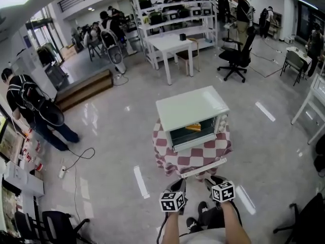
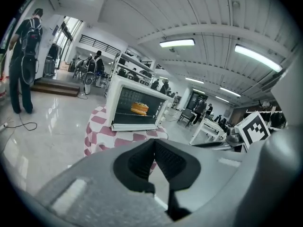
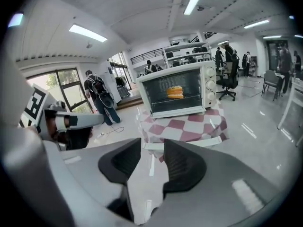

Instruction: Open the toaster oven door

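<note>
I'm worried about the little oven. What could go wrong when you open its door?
The toaster oven sits on a checked cloth, so a hard pull on the door might drag oven and cloth forward. The left gripper looks shut, so it would need opening before it could grab anything.

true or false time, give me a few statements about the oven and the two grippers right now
The door of the toaster oven is shut: true.
The right gripper grips the door: false, it is held back from the oven, jaws apart and empty.
An orange item lies inside the oven: true.
The oven stands on the bare floor: false, it stands on a checked cloth.
The left gripper has its jaws wide apart: false, their tips meet.
</note>
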Motion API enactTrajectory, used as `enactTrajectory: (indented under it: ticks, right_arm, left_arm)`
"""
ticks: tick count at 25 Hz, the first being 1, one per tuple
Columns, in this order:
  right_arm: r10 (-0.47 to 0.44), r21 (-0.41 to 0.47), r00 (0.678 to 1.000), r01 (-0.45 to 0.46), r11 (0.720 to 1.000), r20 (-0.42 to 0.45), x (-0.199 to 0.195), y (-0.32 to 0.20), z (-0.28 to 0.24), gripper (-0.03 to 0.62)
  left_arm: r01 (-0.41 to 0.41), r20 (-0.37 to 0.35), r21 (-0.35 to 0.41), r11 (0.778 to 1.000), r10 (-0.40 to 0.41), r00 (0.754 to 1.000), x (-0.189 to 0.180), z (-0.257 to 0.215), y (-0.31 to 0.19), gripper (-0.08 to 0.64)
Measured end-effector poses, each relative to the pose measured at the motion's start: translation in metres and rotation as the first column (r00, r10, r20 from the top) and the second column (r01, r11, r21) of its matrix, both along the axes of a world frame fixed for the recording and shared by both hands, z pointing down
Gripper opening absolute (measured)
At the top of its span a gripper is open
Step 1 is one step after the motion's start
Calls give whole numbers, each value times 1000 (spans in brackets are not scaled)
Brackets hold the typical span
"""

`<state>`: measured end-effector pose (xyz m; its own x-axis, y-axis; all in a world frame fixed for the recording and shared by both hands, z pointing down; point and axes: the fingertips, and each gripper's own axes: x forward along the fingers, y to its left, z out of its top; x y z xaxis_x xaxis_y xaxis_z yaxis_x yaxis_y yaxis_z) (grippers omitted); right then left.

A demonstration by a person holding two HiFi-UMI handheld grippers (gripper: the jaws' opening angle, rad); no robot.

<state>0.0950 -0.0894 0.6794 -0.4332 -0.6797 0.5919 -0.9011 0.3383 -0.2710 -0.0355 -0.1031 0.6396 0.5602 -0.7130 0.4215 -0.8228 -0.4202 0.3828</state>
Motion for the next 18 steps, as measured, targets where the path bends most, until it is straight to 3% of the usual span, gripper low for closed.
enactTrajectory:
  ticks: [7, 15, 18]
  right_arm:
    - [17, 45, 1000, -16, 999, -10, -5, 5, -14, 147]
    - [-1, 58, 999, 3, 998, -35, -1, 11, -22, 135]
    - [-5, 83, 1000, 7, 997, -23, -3, 6, -31, 130]
  left_arm:
    - [-33, -19, 34, 999, 33, 999, 3, -7, 7, 6]
    - [-7, -61, 34, 999, 9, 998, 7, -8, 9, 6]
    - [-27, -40, 31, 999, 28, 999, 13, -6, 12, 6]
